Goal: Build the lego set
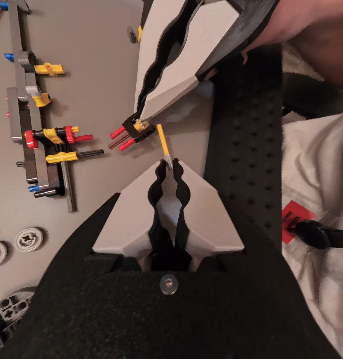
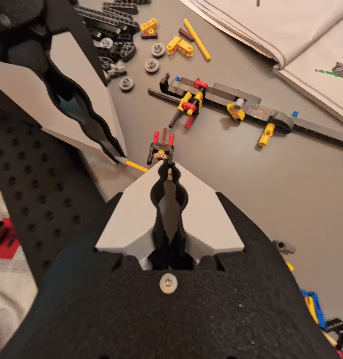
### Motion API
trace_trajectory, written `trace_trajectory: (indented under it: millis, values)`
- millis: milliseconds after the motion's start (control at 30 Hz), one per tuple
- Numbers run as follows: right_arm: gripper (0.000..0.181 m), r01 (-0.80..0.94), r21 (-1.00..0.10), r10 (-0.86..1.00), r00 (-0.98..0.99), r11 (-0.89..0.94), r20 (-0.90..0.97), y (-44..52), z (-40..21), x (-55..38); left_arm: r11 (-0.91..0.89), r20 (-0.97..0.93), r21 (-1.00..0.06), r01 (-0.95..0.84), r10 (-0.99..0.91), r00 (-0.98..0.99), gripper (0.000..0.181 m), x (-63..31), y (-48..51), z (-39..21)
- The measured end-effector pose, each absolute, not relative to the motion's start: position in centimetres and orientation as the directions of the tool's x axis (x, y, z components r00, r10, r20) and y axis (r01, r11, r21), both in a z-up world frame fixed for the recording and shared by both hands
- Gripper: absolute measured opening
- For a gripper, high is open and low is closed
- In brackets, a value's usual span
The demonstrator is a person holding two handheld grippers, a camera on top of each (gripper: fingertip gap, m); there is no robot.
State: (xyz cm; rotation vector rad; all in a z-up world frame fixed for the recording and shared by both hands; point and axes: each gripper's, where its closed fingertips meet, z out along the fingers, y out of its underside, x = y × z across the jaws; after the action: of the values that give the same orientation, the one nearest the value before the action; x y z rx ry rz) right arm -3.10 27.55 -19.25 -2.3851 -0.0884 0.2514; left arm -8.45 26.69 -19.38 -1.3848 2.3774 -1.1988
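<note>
My left gripper (image 1: 169, 162) is shut on a grey bush that carries a yellow axle (image 1: 163, 139); the axle points up and away toward the other gripper. My right gripper (image 2: 167, 163) is shut on a small black frame piece (image 2: 161, 149) with two red pins, a brown axle and a tan gear. In the left wrist view that piece (image 1: 134, 132) hangs at the right gripper's tip (image 1: 139, 121), just left of the axle's free end. In the right wrist view the yellow axle (image 2: 136, 166) comes in from the left. The long grey beam assembly (image 2: 225, 99) lies on the table.
Loose parts lie at the back: yellow connectors (image 2: 179, 46), a long yellow axle (image 2: 197, 39), grey pulley wheels (image 2: 152, 65), a pile of black beams (image 2: 110, 21). An open instruction booklet (image 2: 283, 29) lies at the right. A black perforated strap (image 1: 246, 136) and white cloth (image 1: 312, 174) border the table. About 6 cm separates my left fingertips from my right.
</note>
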Motion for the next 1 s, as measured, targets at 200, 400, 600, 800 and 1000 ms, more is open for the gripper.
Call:
trace_trajectory:
  millis: [200, 400, 600, 800, 1000]
  values:
    - [0.002, 0.132, -0.608, 0.242, 0.965, -0.783, -0.102, 27.9, -18.1, -2.0, 0.224, 0.241, -0.716, -0.662, -0.810, -0.535, 0.006, -7.9, 27.4, -18.8]
    - [0.002, 0.453, -0.287, 0.479, 0.878, -0.844, -0.022, 26.1, -17.5, 0.1, 0.271, 0.200, -0.669, -0.692, -0.831, -0.519, 0.006, -8.1, 28.0, -20.2]
    - [0.002, 0.642, -0.123, 0.653, 0.753, -0.757, -0.080, 24.9, -16.6, -0.1, 0.275, 0.189, -0.678, -0.682, -0.832, -0.522, 0.020, -8.1, 27.6, -20.4]
    - [0.002, 0.702, -0.267, 0.748, 0.643, -0.661, -0.162, 25.8, -15.4, -2.6, 0.207, 0.172, -0.814, -0.544, -0.807, -0.565, 0.052, -6.1, 27.1, -16.0]
    - [0.002, 0.710, -0.400, 0.803, 0.582, -0.580, -0.132, 27.4, -12.3, -4.1, 0.330, 0.088, -0.815, -0.477, -0.743, -0.664, 0.038, -5.4, 25.6, -15.0]
